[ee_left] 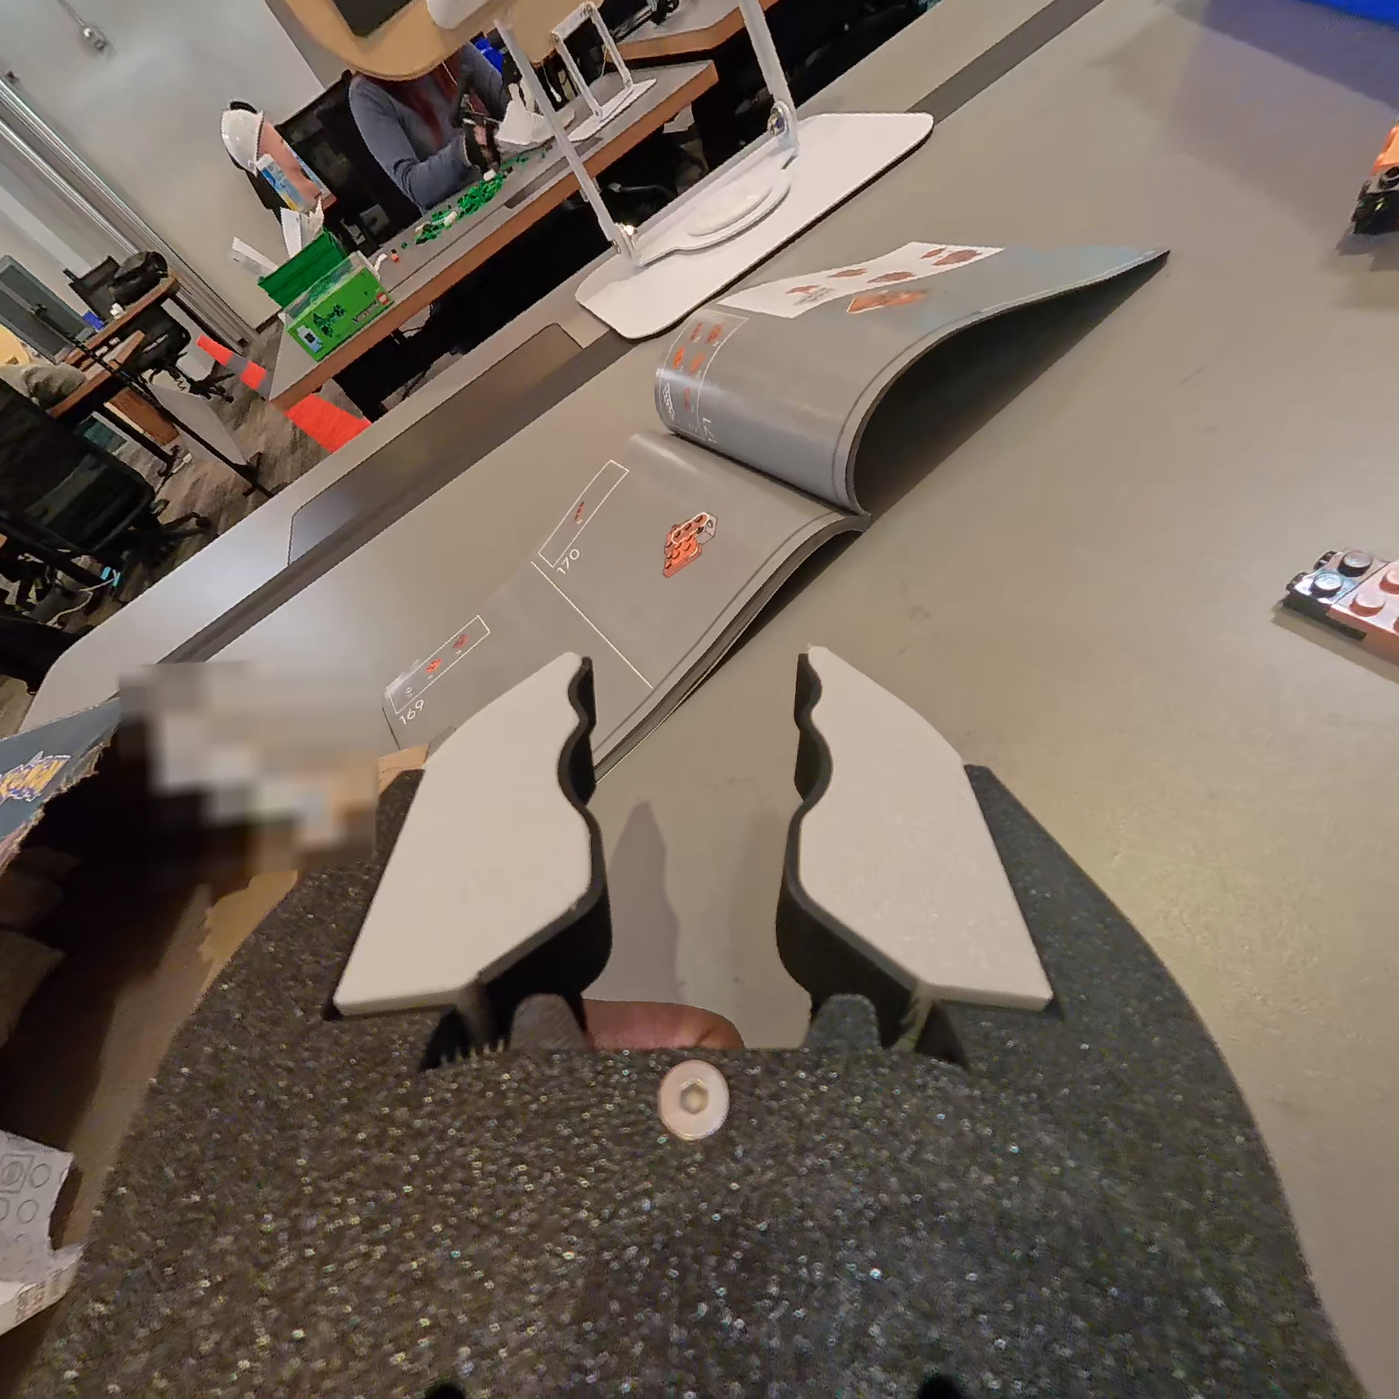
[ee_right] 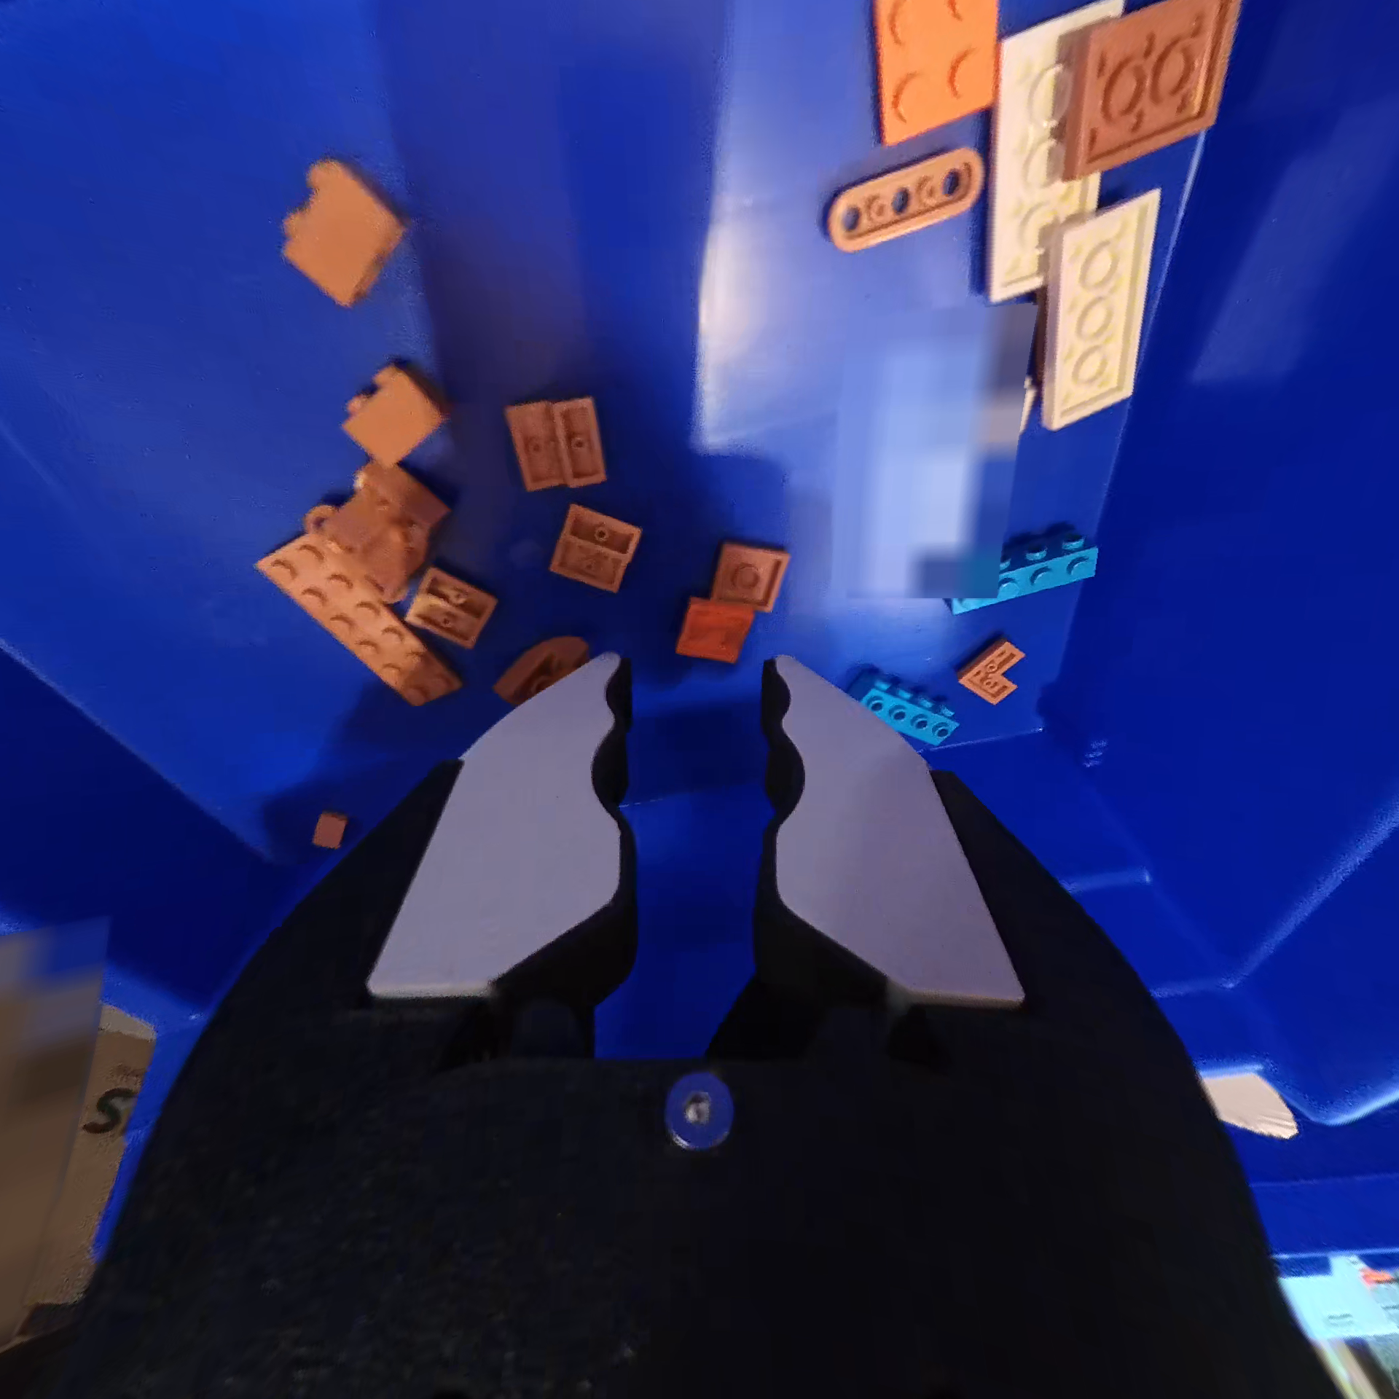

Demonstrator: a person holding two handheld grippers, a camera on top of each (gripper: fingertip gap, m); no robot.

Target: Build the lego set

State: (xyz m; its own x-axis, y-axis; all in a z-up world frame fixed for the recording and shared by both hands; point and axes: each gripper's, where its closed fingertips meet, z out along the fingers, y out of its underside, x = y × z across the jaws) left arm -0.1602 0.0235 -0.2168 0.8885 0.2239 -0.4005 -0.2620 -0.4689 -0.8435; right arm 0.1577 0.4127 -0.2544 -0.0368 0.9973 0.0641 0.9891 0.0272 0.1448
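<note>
My left gripper is open and empty, held above the grey table beside the near corner of an open instruction booklet. A small part-built piece of black and reddish plates lies at the right edge. My right gripper is open and empty, reaching down inside a blue bin. Just beyond its tips lie a small red-orange tile and a brown square plate. Several brown plates lie to the left and light blue bricks to the right.
Cream plates, an orange plate and a brown plate lie in the bin's far right corner. A white stand base stands behind the booklet. An orange and black model sits far right. A person works at another table. Some 50 cm of space lies between my two pairs of fingers.
</note>
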